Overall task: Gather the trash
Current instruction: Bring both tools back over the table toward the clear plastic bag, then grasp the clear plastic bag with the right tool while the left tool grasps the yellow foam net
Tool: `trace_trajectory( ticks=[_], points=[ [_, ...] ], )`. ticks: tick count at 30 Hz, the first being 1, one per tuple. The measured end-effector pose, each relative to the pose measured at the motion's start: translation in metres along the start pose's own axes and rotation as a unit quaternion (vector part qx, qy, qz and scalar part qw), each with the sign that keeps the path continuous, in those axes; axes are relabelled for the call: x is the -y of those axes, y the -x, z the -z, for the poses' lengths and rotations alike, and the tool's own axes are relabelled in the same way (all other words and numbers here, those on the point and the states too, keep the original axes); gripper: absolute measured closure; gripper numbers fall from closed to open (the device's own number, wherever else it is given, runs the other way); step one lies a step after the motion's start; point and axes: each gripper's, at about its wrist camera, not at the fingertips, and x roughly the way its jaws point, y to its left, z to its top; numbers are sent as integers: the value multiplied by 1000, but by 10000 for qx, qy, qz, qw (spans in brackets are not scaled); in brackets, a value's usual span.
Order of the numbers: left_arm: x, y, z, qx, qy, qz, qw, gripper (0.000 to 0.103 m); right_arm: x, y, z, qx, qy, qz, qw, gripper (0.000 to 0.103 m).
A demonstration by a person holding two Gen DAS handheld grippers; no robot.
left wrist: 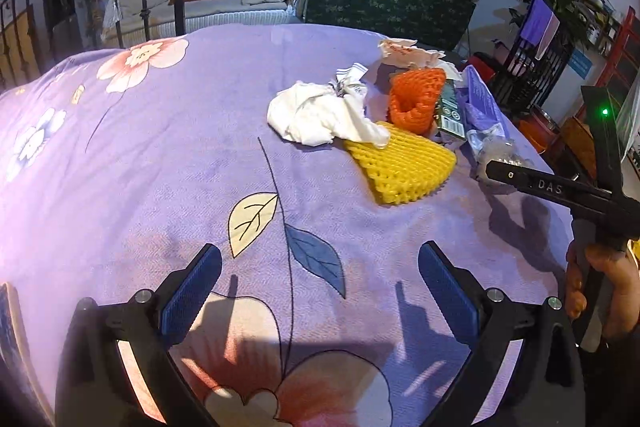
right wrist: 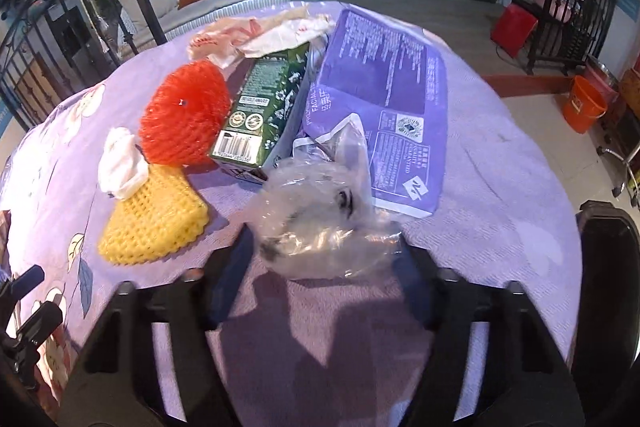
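Since the clear plastic bag (right wrist: 320,223) is thin, crumpled and slippery, the main risk is a bad pinch: the right gripper (right wrist: 324,259) could catch only a loose fold and the bag would slide out on lift, or the fingers (right wrist: 236,267) could snag the purple tablecloth (right wrist: 500,187) under it and drag the whole pile. Blur around the fingers suggests a fast approach, so a push that shoves the bag into the green carton (right wrist: 260,115) is also possible.

Bag position: between the right fingers, at their tips, resting on the cloth-covered counter. The pads stand at the bag's two sides, partly closed; I cannot tell whether they already press it. It does not look firmly held yet.

Rest of the trash sits just beyond the bag: purple tissue pack (right wrist: 392,107) touching it on the far right, green carton beside that, orange foam net (right wrist: 184,115), yellow foam net (right wrist: 156,219), white tissue wad (right wrist: 120,163), crumpled wrappers (right wrist: 260,31) at the back.

Left gripper (left wrist: 320,267) hovers over bare cloth, fingers (left wrist: 192,291) wide apart, nothing between them, well short of the pile. The right tool shows at that view's right edge, held by a hand (left wrist: 600,287).
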Motion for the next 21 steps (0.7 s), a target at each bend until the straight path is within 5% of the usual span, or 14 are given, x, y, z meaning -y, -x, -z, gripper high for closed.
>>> trace_trajectory(
  ticks=[5, 13, 21],
  points=[
    [-7, -8, -3, -95, 69, 44, 9999, 6, 4, 5, 4, -11, -90, -79, 9999, 55],
    [0, -22, -16, -229, 160, 432, 9987, 8, -1, 27, 12, 226, -64, -180, 9996, 57],
    [14, -48, -41, -497, 492, 1086, 9916, 23, -9, 50, 21, 511, 64, -40, 9987, 57]
  ],
)
